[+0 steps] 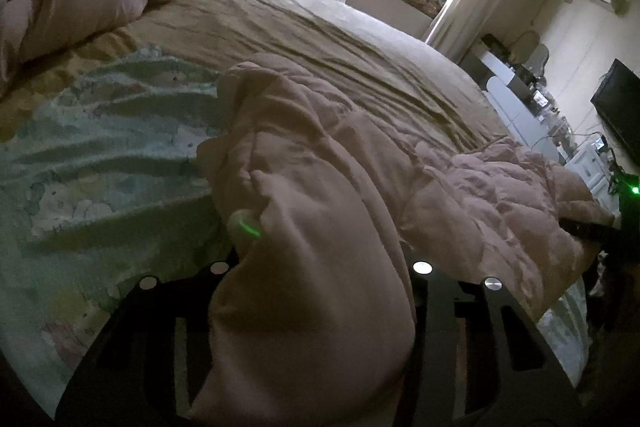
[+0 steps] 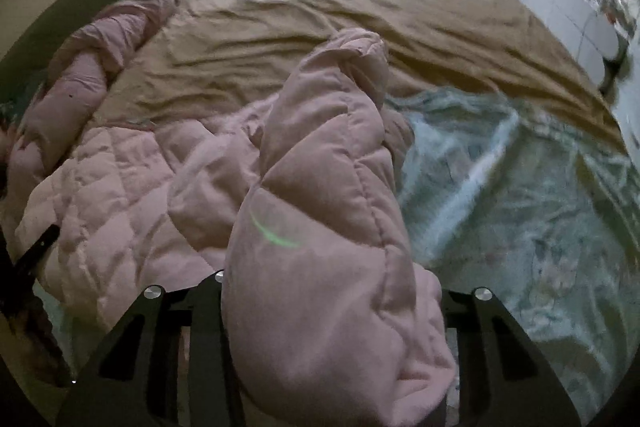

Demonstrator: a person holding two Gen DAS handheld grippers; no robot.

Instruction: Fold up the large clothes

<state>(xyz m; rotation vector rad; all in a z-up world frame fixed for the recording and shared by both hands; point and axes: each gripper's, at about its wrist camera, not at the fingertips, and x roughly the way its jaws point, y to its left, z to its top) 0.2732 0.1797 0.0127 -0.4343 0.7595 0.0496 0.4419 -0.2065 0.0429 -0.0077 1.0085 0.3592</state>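
Closest to the lens, pink quilted coat (image 1: 304,227) fabric is bunched right between both sets of fingers: the left claw (image 1: 316,287) and right claw (image 2: 332,307) are each pinching a thick wad of it. Looks like the lift-and-spread step. The rest trails ahead of the claws onto the bed (image 1: 320,27), long axis running roughly away from them. Next move probably needs pulling the ends apart to flatten it.
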